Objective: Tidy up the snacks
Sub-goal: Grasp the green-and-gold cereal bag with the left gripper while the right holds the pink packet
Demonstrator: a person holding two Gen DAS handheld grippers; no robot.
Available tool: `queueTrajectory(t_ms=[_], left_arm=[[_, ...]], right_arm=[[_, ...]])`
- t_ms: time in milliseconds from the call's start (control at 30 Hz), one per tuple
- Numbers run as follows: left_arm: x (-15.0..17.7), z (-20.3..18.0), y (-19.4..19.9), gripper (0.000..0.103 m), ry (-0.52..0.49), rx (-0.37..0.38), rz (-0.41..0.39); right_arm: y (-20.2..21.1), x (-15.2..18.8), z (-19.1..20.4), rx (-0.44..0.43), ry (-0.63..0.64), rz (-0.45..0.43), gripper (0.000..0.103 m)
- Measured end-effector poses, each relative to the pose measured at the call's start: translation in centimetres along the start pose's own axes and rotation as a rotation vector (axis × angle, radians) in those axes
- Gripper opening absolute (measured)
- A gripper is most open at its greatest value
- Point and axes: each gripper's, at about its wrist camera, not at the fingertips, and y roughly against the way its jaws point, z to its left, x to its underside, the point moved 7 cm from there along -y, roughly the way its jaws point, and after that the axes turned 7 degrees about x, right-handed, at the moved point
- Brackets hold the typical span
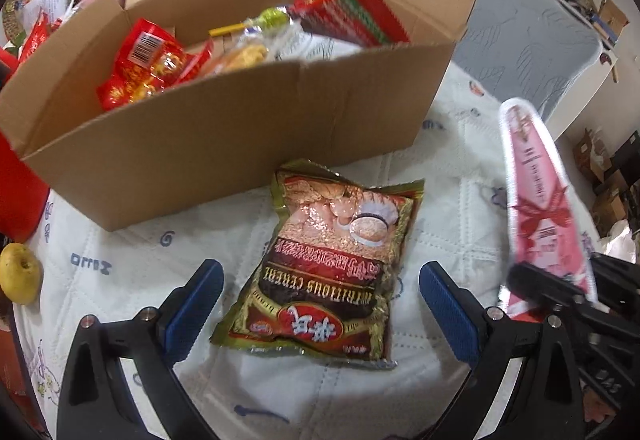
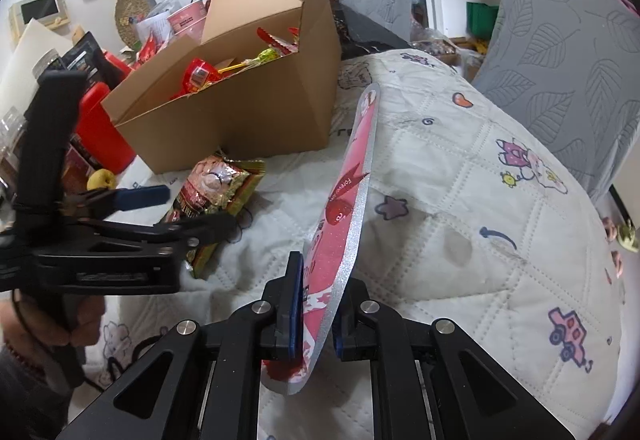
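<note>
My right fingers (image 2: 294, 304) pinch a flat pink packet with silver edges (image 2: 348, 196), standing on edge and tilted, right of the open cardboard box (image 1: 224, 136) that holds red and yellow snacks. A glossy cereal bag (image 1: 328, 260) lies flat just before the box.

A white quilted bed (image 1: 460, 176) with cartoon prints carries an open cardboard box (image 1: 224, 144) of snacks, a cereal packet (image 1: 324, 260) just before it, and a yellow apple (image 1: 20, 272).

Left claw (image 1: 320, 314) gapes wide; right claw (image 2: 314, 304) is clamped tight.
</note>
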Motion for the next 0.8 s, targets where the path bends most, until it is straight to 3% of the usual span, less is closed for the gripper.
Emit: queueTrajectory(t_ms=[100,233,333,467,800], left_arm=[[0.0,-0.2,-1.0,0.098,-0.01,-0.004,0.009],[-0.3,-0.5,-0.8,0.062,-0.025,-0.037,-0.021],[-0.2,-1.0,0.0,0.052,-0.053,-0.058,-0.023],[0.4,-1.7,1.4,0.049,-0.026,-0.001,-0.017],[2.6,-2.2,6.5,0.047,-0.017,0.014,-0.062]], right_arm=[[-0.2,0.1,-0.3,-0.009,-0.012,0.011,0.012],[-0.3,0.0,-0.2,-0.017,-0.016,0.014,0.012],[-0.3,-0.2,-0.2,-0.02,-0.014,0.01,0.012],[0.2,-0.1,-0.1,-0.035,-0.005,0.0,0.012],[2.3,0.3,1.7,-0.091,0.026,-0.024,0.012]])
